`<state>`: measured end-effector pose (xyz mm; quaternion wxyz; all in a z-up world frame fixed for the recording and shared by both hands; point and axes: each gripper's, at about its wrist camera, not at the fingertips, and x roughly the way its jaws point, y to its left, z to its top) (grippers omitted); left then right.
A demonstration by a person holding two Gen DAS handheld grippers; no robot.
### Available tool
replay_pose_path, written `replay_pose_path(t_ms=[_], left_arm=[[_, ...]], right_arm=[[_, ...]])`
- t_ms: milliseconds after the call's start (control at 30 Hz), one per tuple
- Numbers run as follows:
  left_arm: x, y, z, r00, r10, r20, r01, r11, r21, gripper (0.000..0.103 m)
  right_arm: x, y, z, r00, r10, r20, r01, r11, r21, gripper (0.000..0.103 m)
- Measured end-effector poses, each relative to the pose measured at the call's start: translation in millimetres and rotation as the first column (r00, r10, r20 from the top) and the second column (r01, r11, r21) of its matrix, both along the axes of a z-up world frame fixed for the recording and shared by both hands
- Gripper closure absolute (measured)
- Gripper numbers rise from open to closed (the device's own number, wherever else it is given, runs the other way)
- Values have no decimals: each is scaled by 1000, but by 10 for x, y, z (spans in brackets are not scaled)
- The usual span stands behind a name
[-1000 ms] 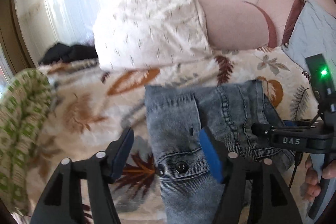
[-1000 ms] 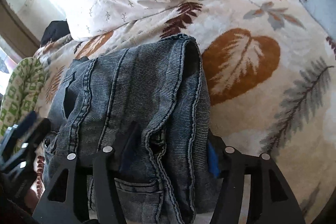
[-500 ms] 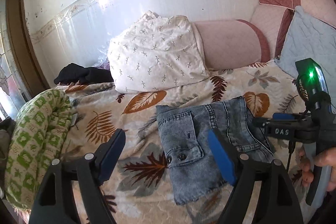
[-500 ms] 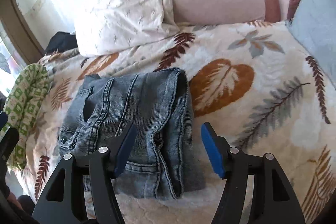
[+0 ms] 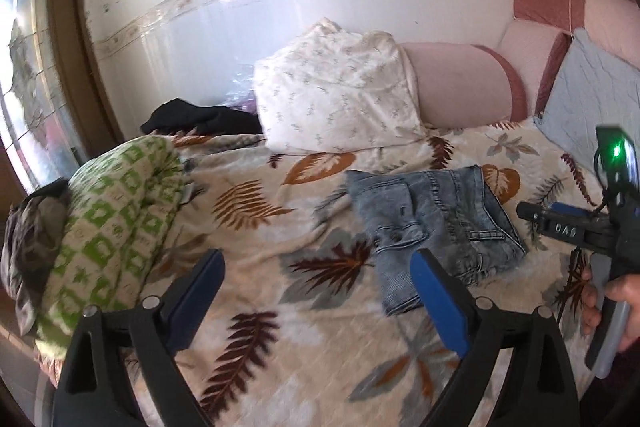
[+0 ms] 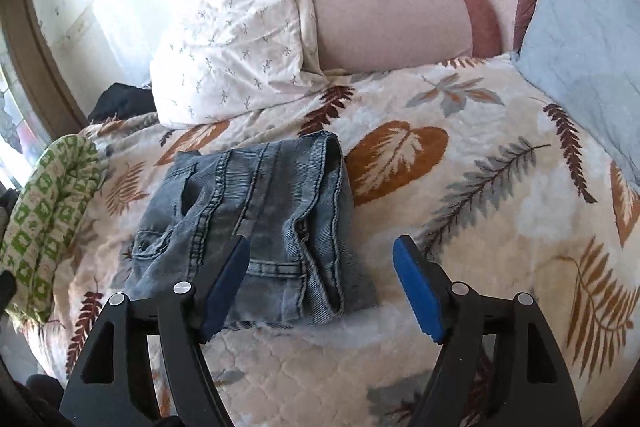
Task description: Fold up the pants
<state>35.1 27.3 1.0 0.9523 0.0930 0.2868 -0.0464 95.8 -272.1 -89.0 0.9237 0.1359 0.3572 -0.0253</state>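
On leaf-print blanket [image 6: 460,187], folded jeans [image 6: 260,219]

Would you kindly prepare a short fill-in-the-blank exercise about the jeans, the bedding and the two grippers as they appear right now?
1. The folded jeans lie on a blanket printed with ____.
2. The left gripper and the right gripper both stand ____, with nothing pressed between their pads.
3. The rolled quilt at the bed's left edge has a white and ____ pattern.
4. Beside the white pillow rests a ____ bolster.

Missing words: leaves; open; green; pink
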Motion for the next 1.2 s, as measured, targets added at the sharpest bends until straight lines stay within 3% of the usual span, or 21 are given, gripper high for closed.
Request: replay_pose_path(t_ms=[67,233,367,667,800,967,1067,1200], left_arm=[[-107,187,62,999,28,19,-28,999,-16,1],[-342,701,190,994,104,26,-101,991,-83,0],[-540,1036,221,987,158,14,-155,982,-111,0],[-1018,1333,267,988,153,14,-152,984,-91,0],[-1253,1354,435,990,130,59,-126,990,-63,0],[-1505,1407,738,985,124,123,-117,991,-63,0],[-1639,1490,930,976,149,162,-137,987,-79,0],[-1802,1640,1132,967,172,189,-154,982,-108,0]], right_arm=[[-77,92,-15,1000,-14,17,14,1000,-17,27],[-258,356,-179,1000,-26,10,26,999,34,26],[-424,616,-341,999,-36,-10,36,999,20,26],[-711,1069,-486,999,-37,-17,37,999,-5,26],[-863,1320,-456,1000,-3,-20,2,1000,-29,26],[-1024,1721,-183,996,88,2,-88,994,-70,26],[-1104,1968,243,987,143,71,-137,987,-81,26],[-1305,2251,975,955,185,230,-171,982,-82,22]])
